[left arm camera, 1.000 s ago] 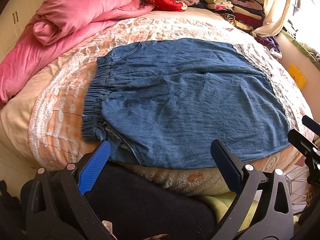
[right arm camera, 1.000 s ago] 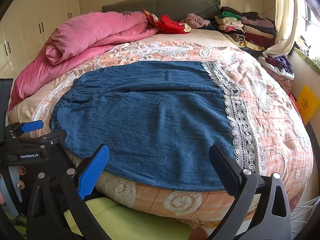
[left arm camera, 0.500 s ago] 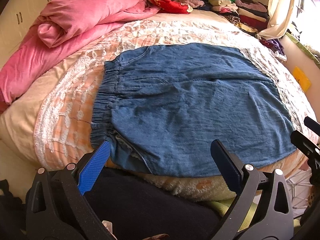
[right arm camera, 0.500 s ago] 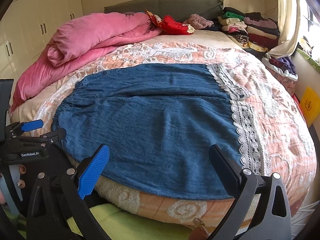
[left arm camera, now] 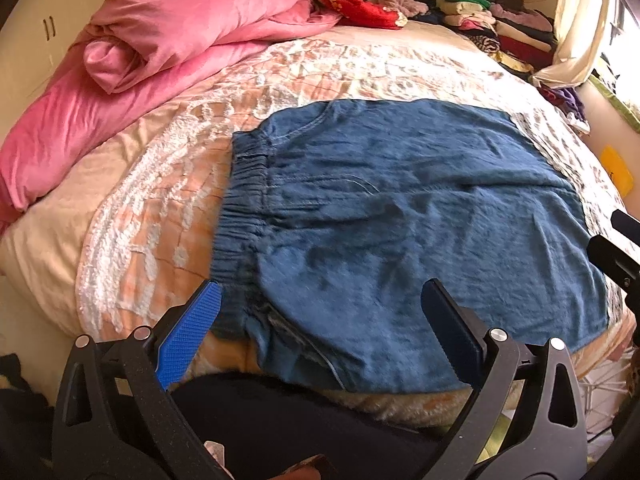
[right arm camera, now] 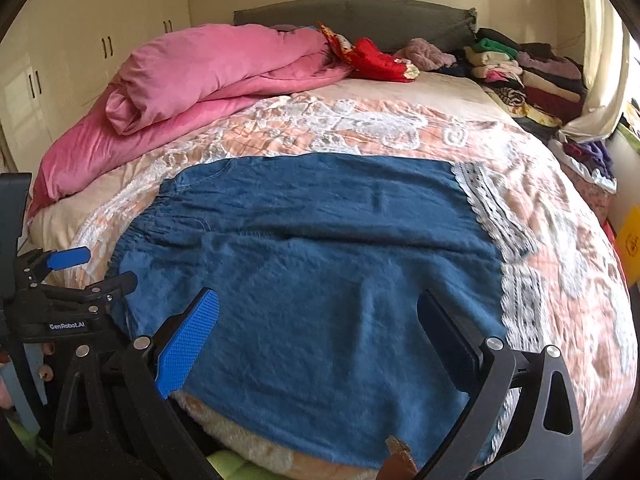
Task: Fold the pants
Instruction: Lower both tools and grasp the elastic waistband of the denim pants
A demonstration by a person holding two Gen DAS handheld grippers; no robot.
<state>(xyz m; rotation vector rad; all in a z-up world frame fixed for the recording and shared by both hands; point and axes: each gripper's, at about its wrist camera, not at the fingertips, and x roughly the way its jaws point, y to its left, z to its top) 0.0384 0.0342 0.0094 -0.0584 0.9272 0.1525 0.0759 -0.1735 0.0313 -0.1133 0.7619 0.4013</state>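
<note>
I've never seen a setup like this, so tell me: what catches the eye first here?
A big blue denim pair of pants lies spread flat across the middle of the bed. A rumpled pink duvet is heaped at the far left, folded clothes stacked far right. Both tongs, left and right, gape open over the near edge.

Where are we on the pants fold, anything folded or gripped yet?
Done: the denim pants lie spread flat on the bed, waistband toward the left. In hand: nothing; the left gripper and right gripper are both open over the near edge, holding no cloth. Left: grip the fabric and make the next fold; no crosswise fold shows yet.
</note>
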